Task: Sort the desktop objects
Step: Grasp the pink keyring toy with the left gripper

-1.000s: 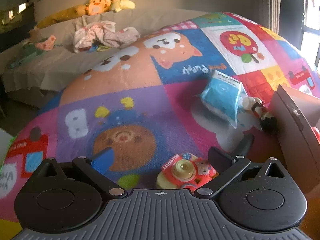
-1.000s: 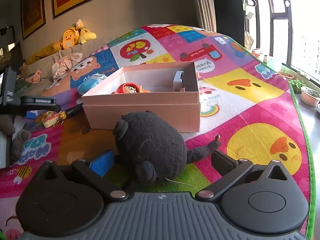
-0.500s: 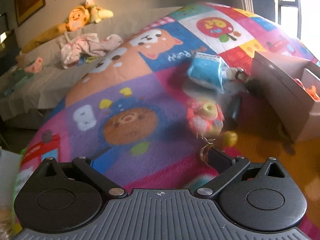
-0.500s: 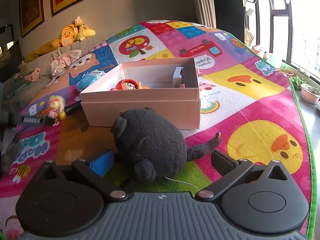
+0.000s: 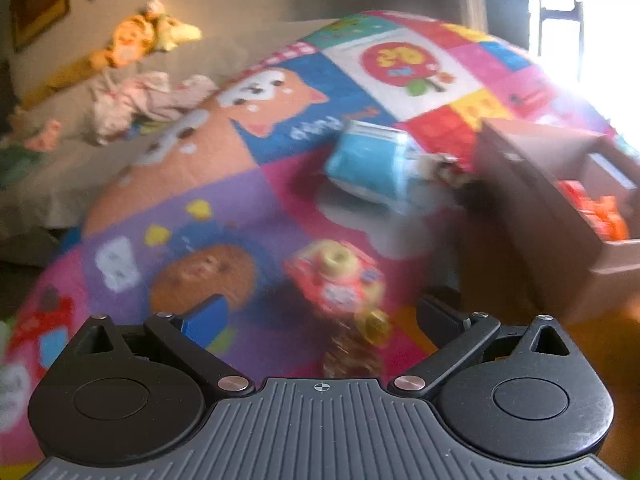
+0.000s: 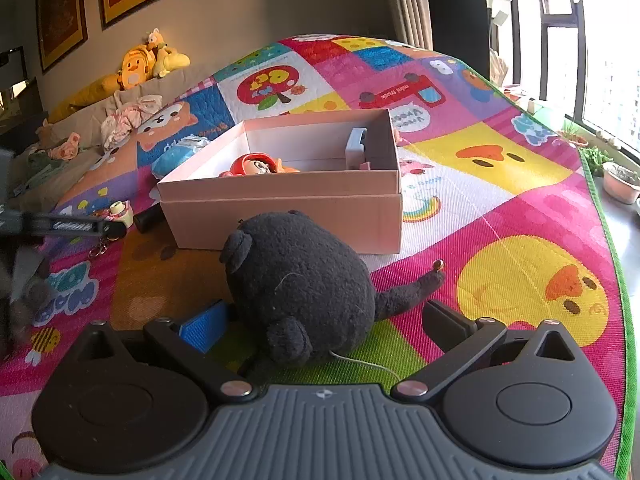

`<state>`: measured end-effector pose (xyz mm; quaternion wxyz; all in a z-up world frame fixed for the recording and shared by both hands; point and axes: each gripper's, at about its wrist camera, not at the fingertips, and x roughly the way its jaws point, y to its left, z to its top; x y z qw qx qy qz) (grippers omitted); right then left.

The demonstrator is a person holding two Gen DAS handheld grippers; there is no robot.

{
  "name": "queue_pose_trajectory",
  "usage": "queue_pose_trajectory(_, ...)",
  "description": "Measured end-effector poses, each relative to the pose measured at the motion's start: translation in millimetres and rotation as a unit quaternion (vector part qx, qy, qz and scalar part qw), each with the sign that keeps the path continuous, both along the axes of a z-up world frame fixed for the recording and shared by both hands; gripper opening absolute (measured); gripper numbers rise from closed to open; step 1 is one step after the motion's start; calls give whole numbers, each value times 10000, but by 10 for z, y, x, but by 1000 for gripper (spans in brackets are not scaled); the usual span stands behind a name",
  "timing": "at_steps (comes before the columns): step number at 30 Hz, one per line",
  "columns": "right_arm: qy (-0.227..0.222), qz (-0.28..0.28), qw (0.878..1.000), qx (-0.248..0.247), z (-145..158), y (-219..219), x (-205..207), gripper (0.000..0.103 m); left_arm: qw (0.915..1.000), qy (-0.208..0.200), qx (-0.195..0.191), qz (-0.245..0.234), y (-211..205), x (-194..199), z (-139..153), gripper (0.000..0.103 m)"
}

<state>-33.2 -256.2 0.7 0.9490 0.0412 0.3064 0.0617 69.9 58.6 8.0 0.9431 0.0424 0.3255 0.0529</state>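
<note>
Pulled back from the toy camera [image 5: 340, 276] within the last second: left hand-held gripper [image 5: 320, 316] spread, holding nothing. Camera on the mat [image 5: 224, 200], near the box [image 5: 560, 216]. Right hand-held gripper [image 6: 324, 320] unmoved, spread around the plush [image 6: 304, 284]. Nothing boxed; grasp probably next.
</note>
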Motion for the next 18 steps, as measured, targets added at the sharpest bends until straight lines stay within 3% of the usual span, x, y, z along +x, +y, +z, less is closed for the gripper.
queue_pose_trajectory(7, 16, -8, 10000, 8, 1, -4, -1, 103, 9992, 181, 343, -88, 162, -150, 7, 103)
queue_pose_trajectory(12, 15, -12, 10000, 5, 2, 3, 0, 103, 9952, -11, 973, 45, 227, -368, 40, 103)
queue_pose_trajectory(14, 14, -4, 10000, 5, 1, 2, -1, 103, 9966, -161, 771, -229, 264, -397, 103, 103)
queue_pose_trajectory(18, 42, 7, 10000, 16, 1, 2, 14, 103, 9958, 53, -345, -845, 276, -230, 122, 103)
